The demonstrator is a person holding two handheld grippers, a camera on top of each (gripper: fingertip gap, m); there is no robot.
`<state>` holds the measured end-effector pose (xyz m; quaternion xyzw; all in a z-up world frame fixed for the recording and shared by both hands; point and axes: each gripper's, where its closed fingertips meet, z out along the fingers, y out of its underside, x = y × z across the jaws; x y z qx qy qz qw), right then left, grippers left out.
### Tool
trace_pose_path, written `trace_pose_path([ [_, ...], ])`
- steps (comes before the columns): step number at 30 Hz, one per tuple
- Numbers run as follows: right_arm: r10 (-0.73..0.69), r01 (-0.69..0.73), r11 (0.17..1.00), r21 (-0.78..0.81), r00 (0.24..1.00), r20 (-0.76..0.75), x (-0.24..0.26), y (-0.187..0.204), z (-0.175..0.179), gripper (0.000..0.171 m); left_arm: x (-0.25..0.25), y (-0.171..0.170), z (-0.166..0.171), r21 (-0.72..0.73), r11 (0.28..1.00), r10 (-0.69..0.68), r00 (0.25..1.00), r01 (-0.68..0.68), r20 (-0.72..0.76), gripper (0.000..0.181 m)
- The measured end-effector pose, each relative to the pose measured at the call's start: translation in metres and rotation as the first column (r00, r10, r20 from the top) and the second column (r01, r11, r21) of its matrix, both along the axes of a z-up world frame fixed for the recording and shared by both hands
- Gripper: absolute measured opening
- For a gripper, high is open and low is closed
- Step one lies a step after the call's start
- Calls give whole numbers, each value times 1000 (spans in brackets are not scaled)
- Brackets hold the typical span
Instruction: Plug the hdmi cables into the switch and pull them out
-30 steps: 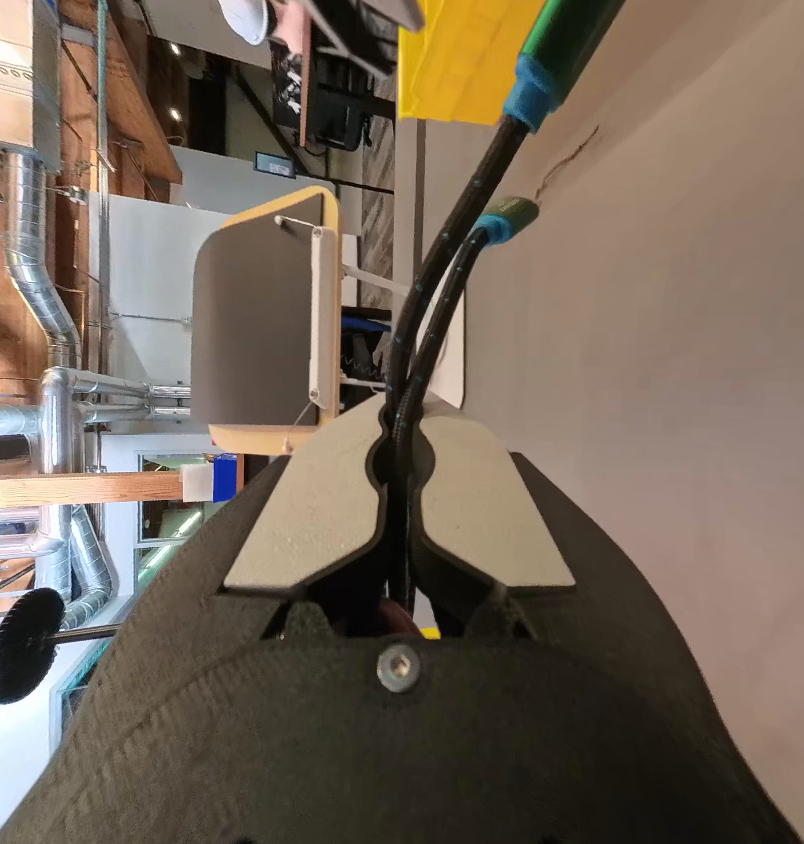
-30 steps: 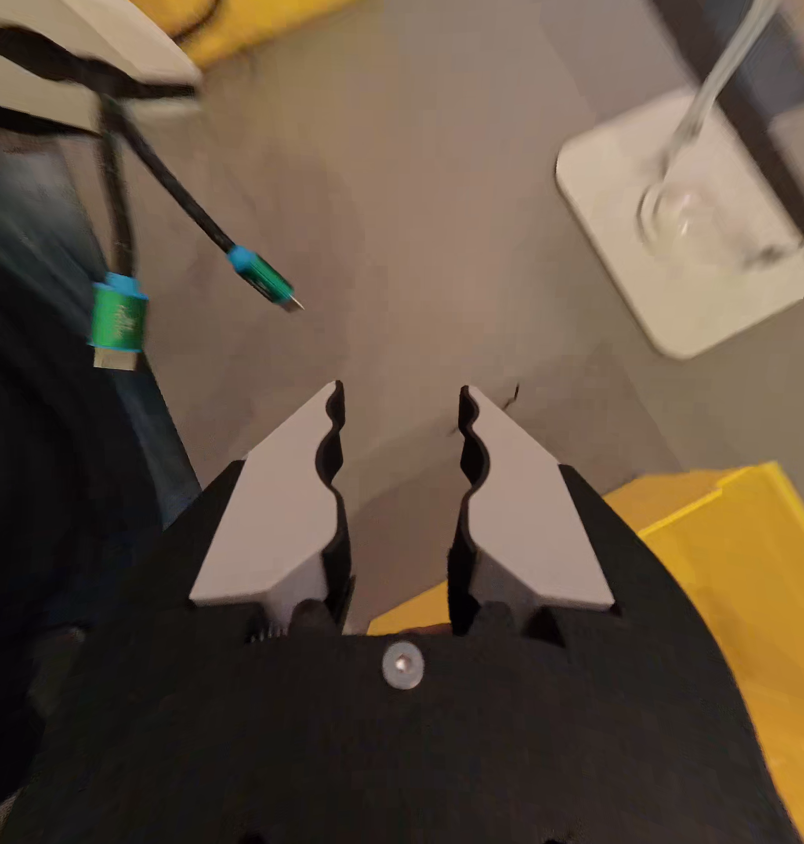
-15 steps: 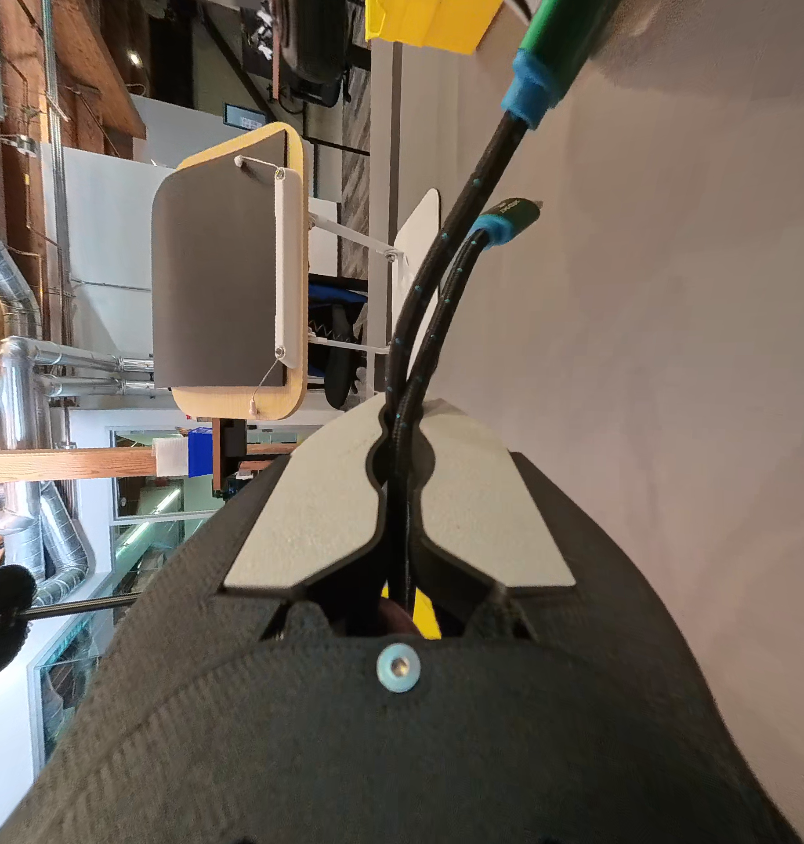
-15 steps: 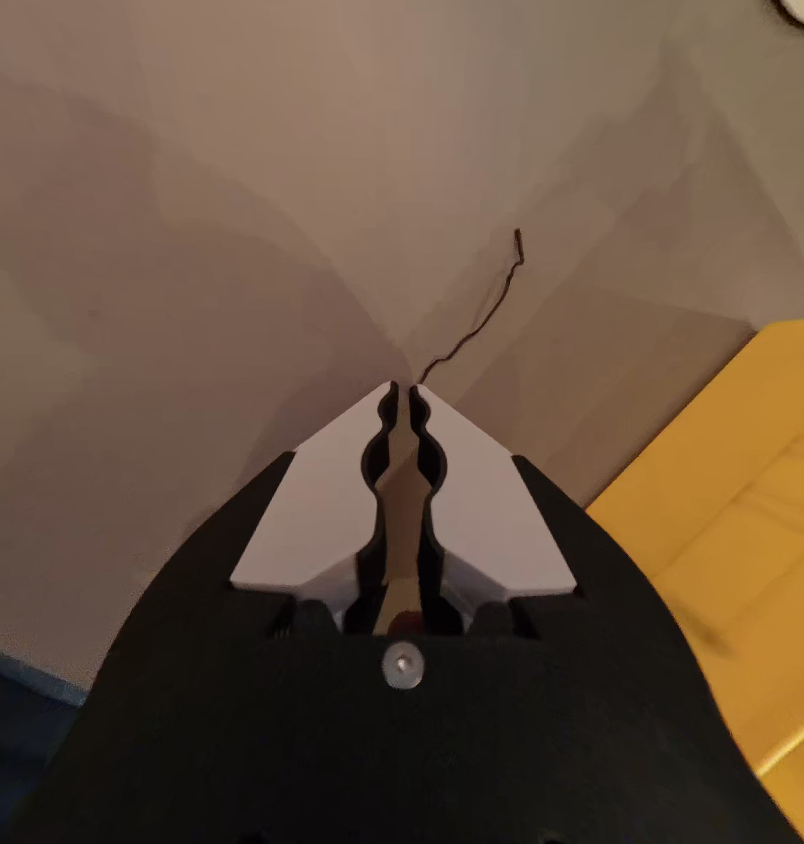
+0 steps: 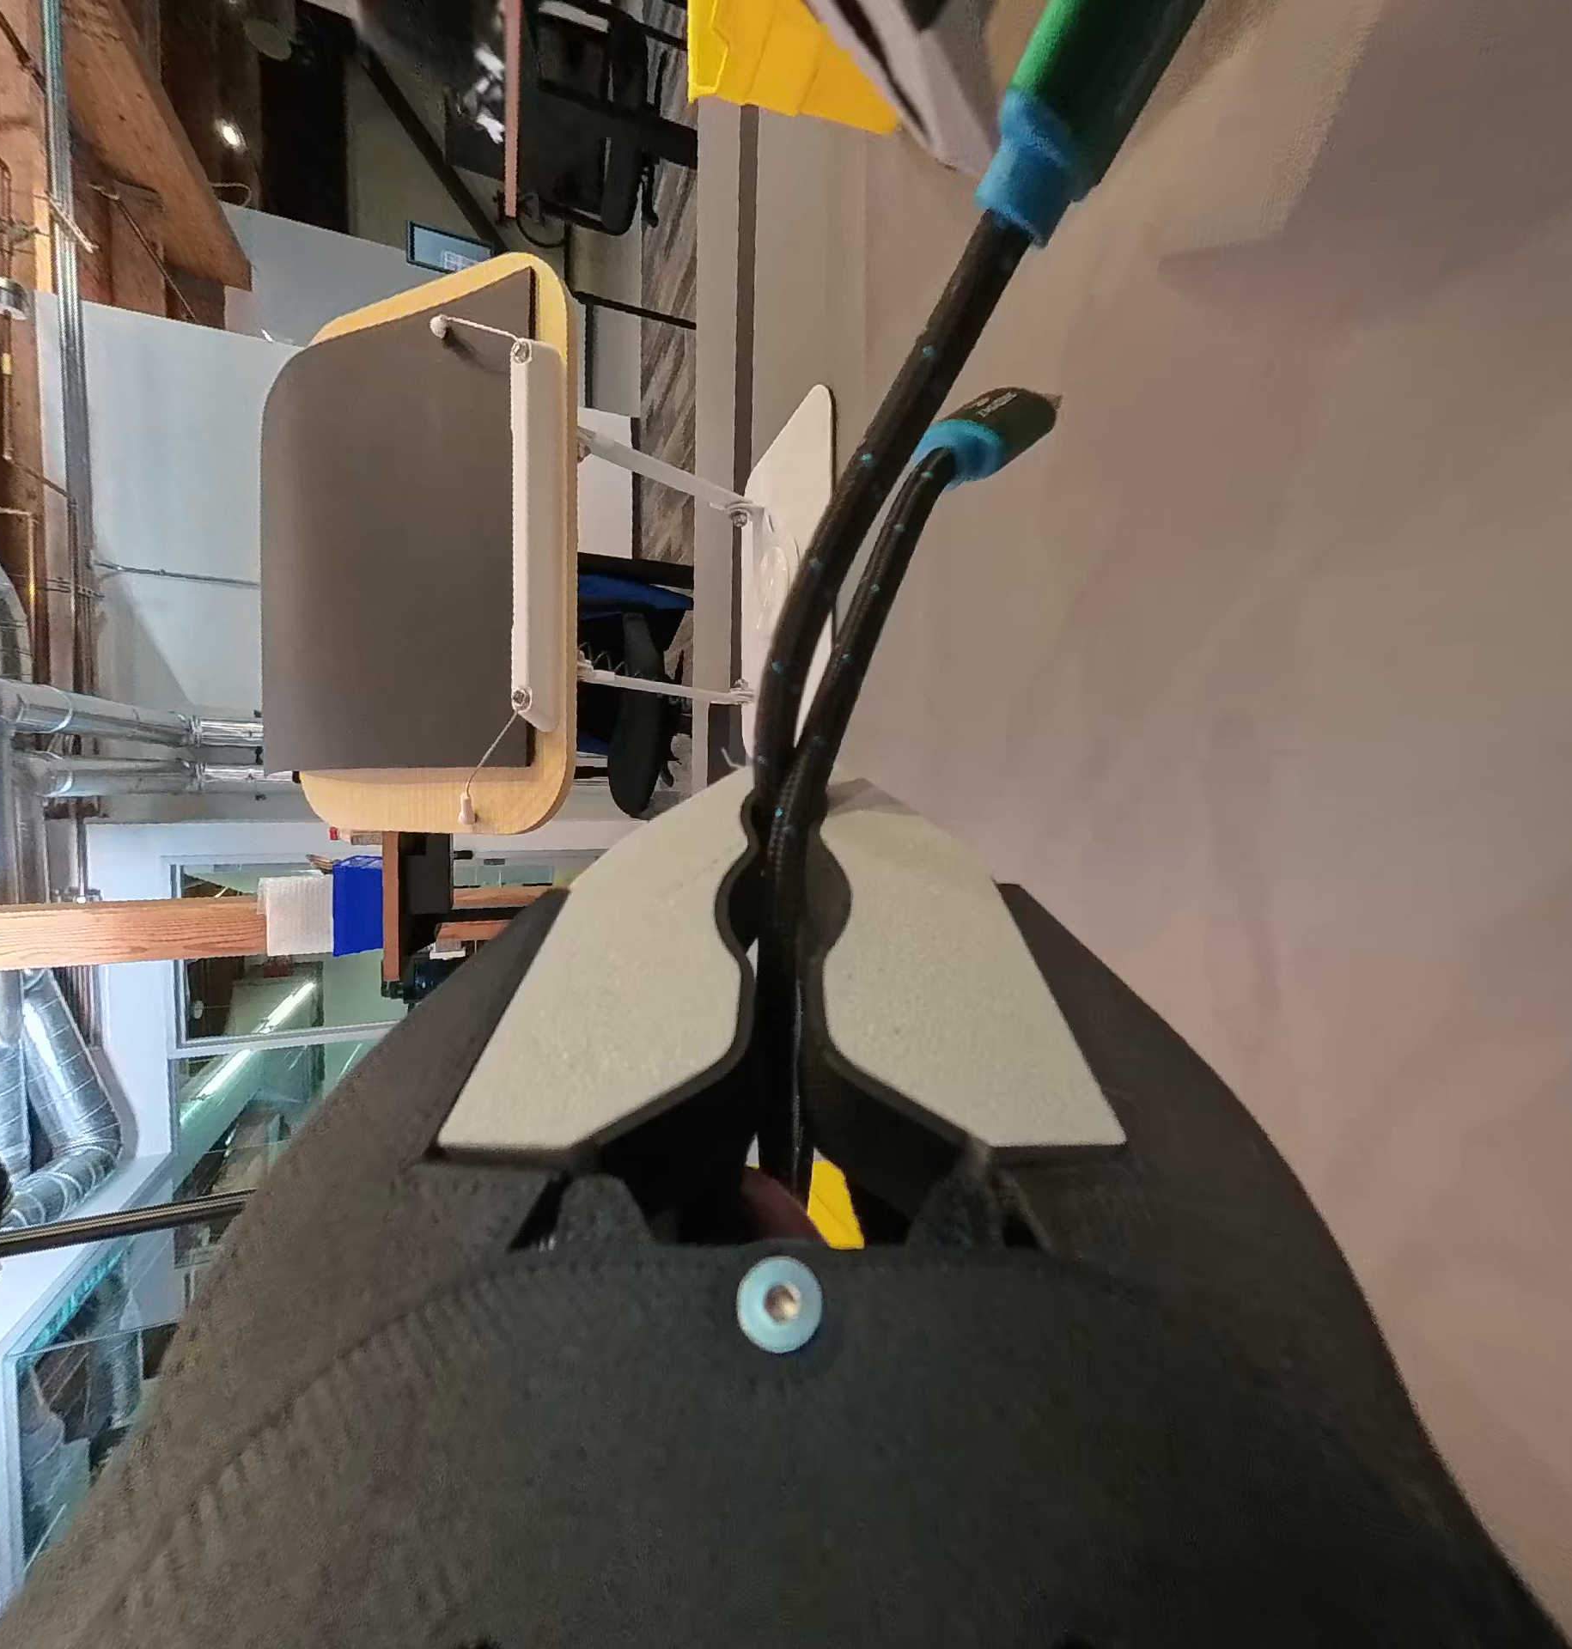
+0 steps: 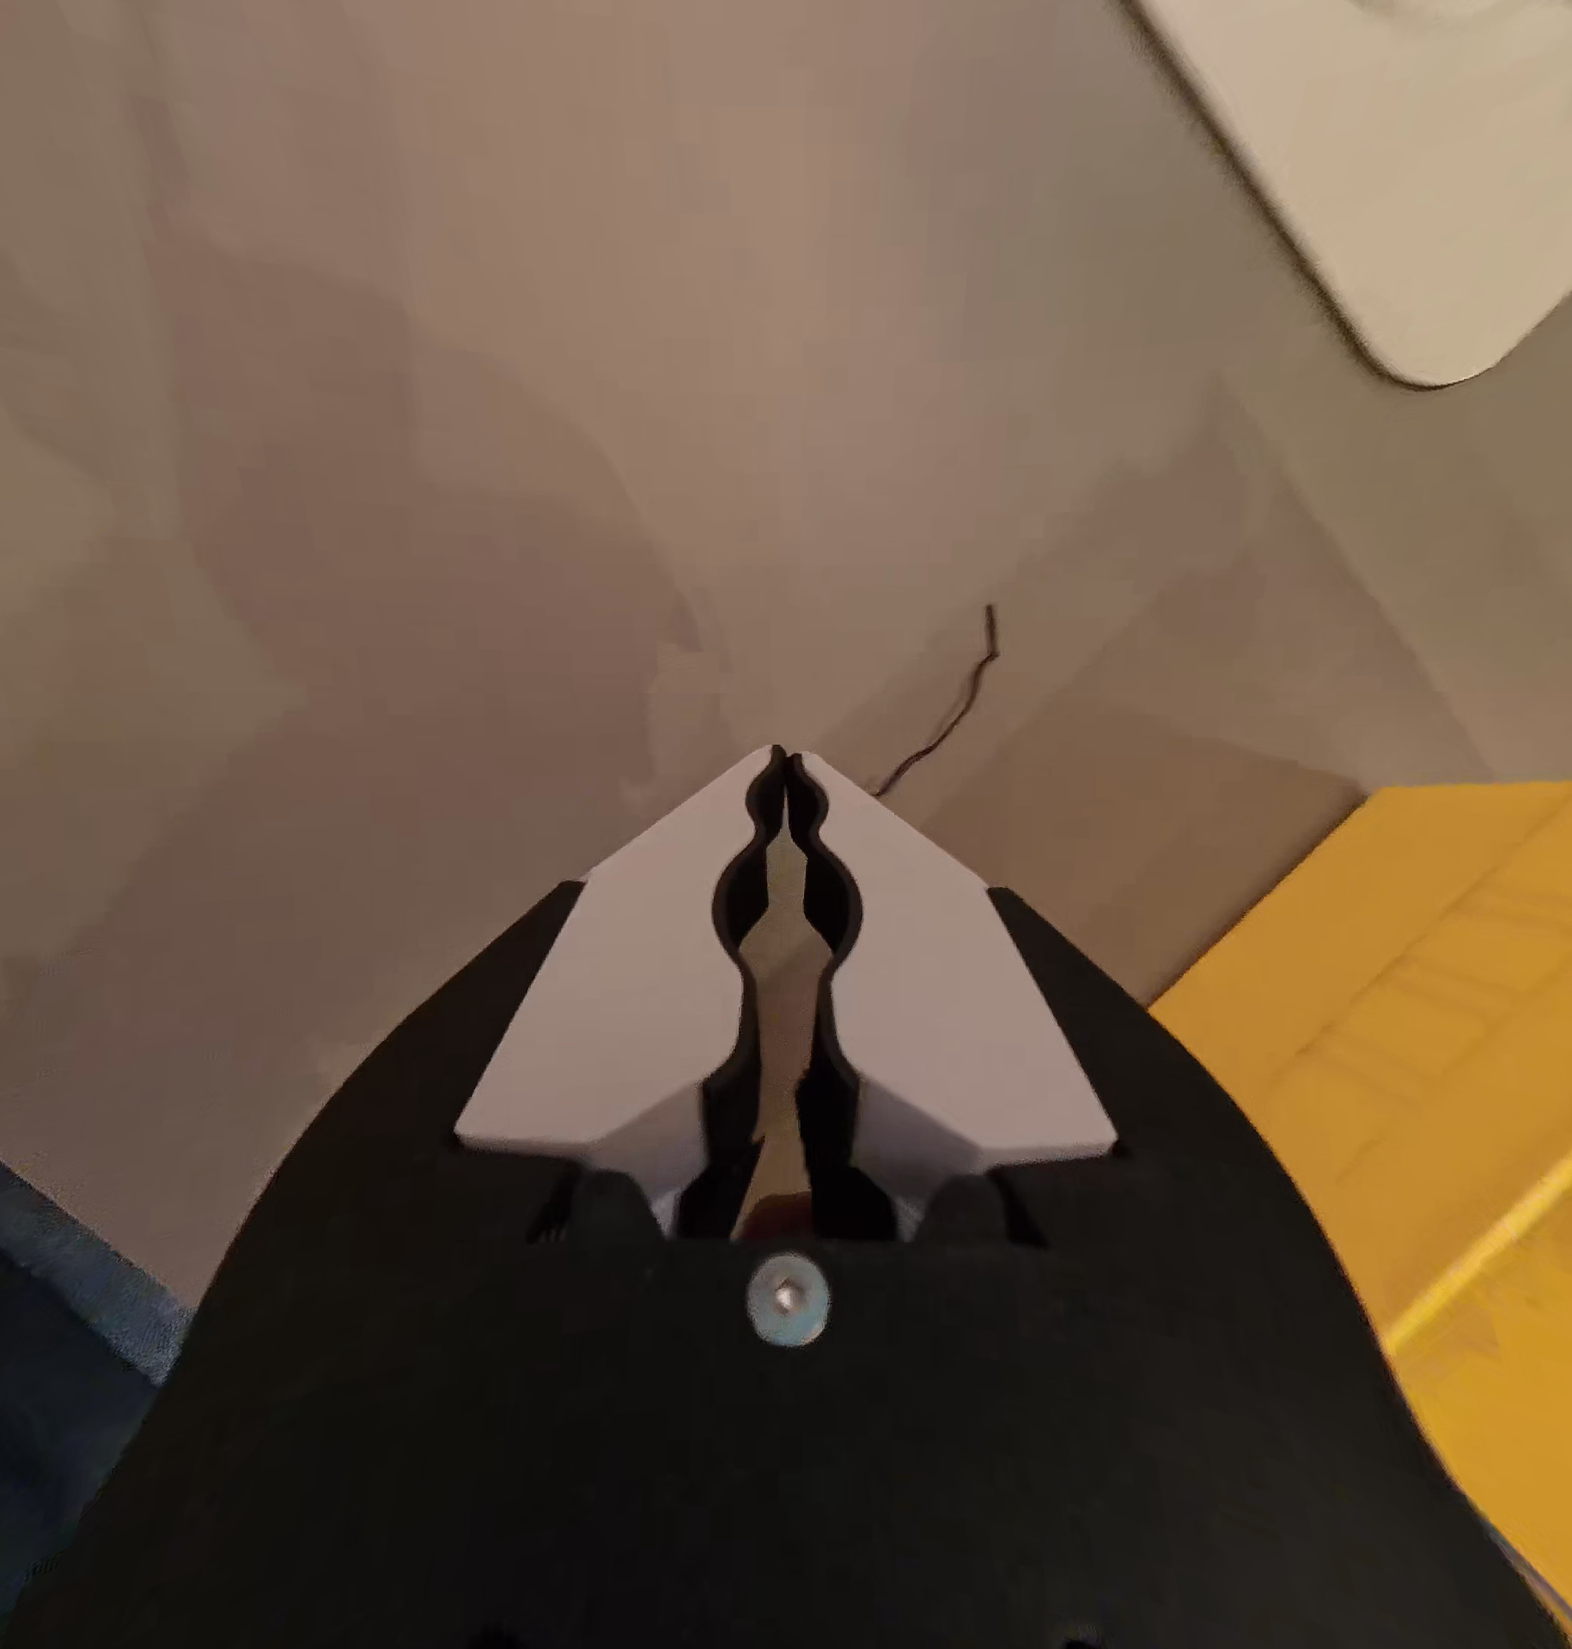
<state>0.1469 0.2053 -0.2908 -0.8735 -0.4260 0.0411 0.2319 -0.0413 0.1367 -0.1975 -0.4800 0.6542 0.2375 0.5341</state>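
Observation:
My left gripper is shut on two black braided HDMI cables that run out between its fingers, above the grey table. The longer cable ends in a green plug with a blue collar at the top edge. The shorter one ends in a small dark plug with a blue collar. Both plugs hang free. My right gripper is shut and empty, low over the grey table. I cannot make out the switch in either view.
A yellow bin lies right of my right gripper and also shows in the left wrist view. A white lamp base sits at the far right. A thin dark thread lies on the table. A dark panel on a wooden board stands beyond the table. One gripper's finger ends stand about 25 centimetres off the other's. The right tips stand about 6 centimetres off the thin dark thread.
My right gripper has gone from open to shut with nothing in it and swung away from the cables. My left gripper still holds both cables, with its view slightly shifted.

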Motion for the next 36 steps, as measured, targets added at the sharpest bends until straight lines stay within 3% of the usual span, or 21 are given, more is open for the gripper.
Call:
trace_pose_path([
  [2,60,-59,998,-18,995,80,9,6,6,27,1,-1,0,-4,1000,-1,1000,1,1,1],
  [5,288,-273,957,-94,921,262,18,11,18,63,2,-6,1,-8,1000,-12,1000,12,-4,1],
  [8,545,-533,834,-145,750,376,17,25,21,83,4,-13,2,-13,1000,-27,1000,27,-2,2],
  [11,703,-674,695,-253,562,434,28,29,1,87,2,-16,0,-14,999,-29,1000,29,-11,2],
  [13,753,-705,637,-310,486,443,35,29,-13,92,0,-16,-1,-17,1000,-25,1000,25,-9,1],
  [18,778,-708,626,-325,539,323,20,26,-25,87,-1,-13,-2,-29,999,-22,1000,22,3,1],
  [26,760,-664,650,-370,587,281,18,24,-39,70,-3,-10,-6,-44,999,-15,1000,15,10,1],
  [32,770,-668,638,-382,551,322,21,28,-36,68,-4,-8,-8,-50,999,-13,1000,14,12,1],
  [36,759,-664,652,-366,568,319,20,34,-29,76,-5,-8,-7,-53,999,-11,1000,12,16,1],
])
